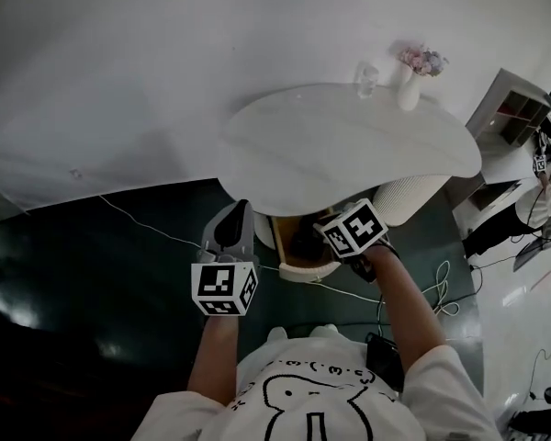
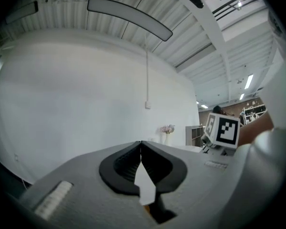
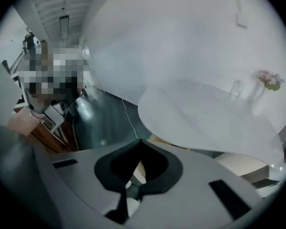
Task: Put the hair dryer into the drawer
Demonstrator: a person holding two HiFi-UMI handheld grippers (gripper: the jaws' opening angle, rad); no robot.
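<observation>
Shut and empty, the left gripper (image 2: 141,144) has its jaw tips pressed together, and its own view looks level at a pale wall, a small vase of flowers (image 2: 168,130) and the right gripper's marker cube (image 2: 224,130), with no drawer or floor in sight. Equally closed on nothing, the right gripper (image 3: 140,141) tilts down over the near edge of the white rounded table (image 3: 205,120), where that view shows the vase and a glass (image 3: 236,89) at the far edge and a thin cable (image 3: 128,118) on the dark floor. Only the head view shows the open drawer (image 1: 298,272) under the table's near edge, between the two grippers. Inside it lies a dark shape (image 1: 303,243) that may be the hair dryer, but the table edge and the right gripper cover much of it and its form cannot be made out. In the right gripper view only a sliver of pale drawer wall shows through the gap below the jaws.
</observation>
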